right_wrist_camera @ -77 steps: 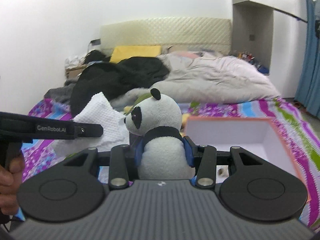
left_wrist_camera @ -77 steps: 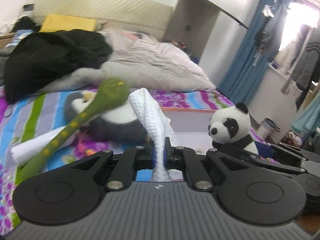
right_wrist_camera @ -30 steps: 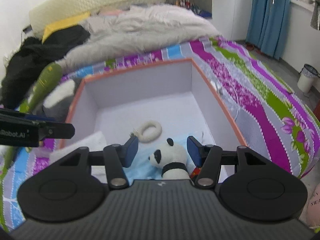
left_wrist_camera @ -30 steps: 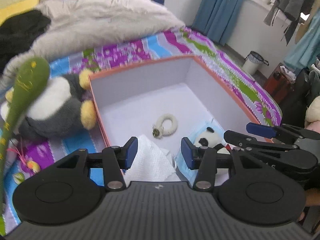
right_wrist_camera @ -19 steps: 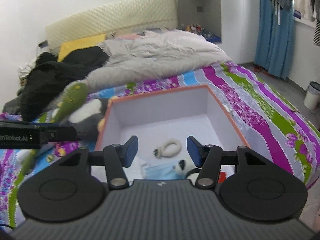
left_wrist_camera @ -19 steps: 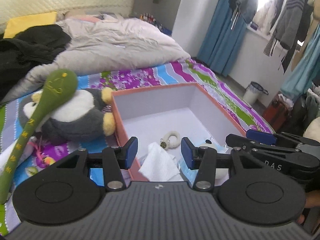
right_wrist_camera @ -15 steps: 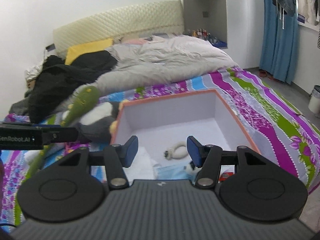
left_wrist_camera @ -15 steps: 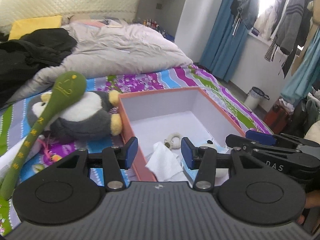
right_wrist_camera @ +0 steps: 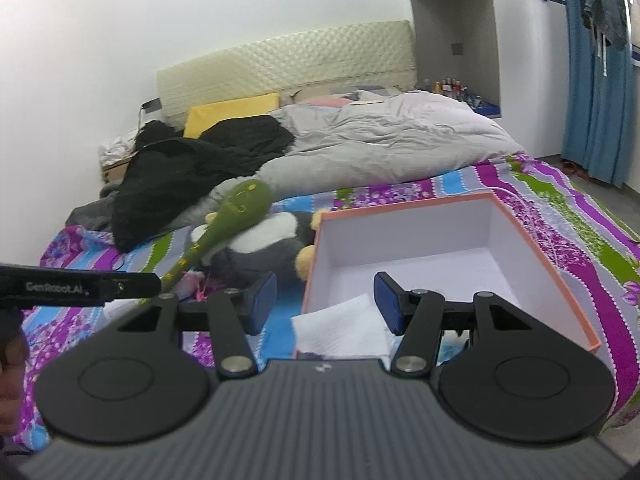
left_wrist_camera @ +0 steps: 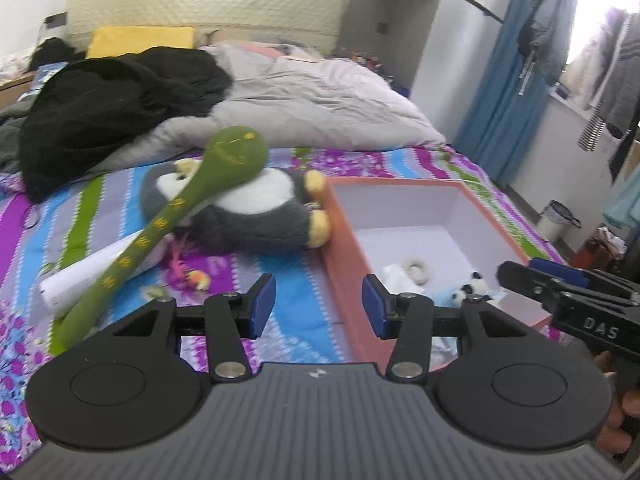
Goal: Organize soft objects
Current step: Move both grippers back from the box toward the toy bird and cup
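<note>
We are holding our left gripper and our right gripper above the bed, and both have their fingers apart with nothing between them. Just past them, the orange box is sitting on the striped bedspread, and it is already holding a white cloth, a small panda toy and a little white ring. Beside the box, touching its left wall, the gray and white penguin plush is lying on its side, with the long green snake toy lying across it, so these two are waiting outside the box. We think this could go wrong: if we are grabbing the penguin first, the snake may be sliding off and flopping away. The penguin is big and squishy, so it may be slipping out of thin fingers, or bumping the light box and tipping it. Farther back, a black coat and a gray blanket are piled up, then a yellow pillow by the padded headboard. Blue curtains are hanging on the right.
</note>
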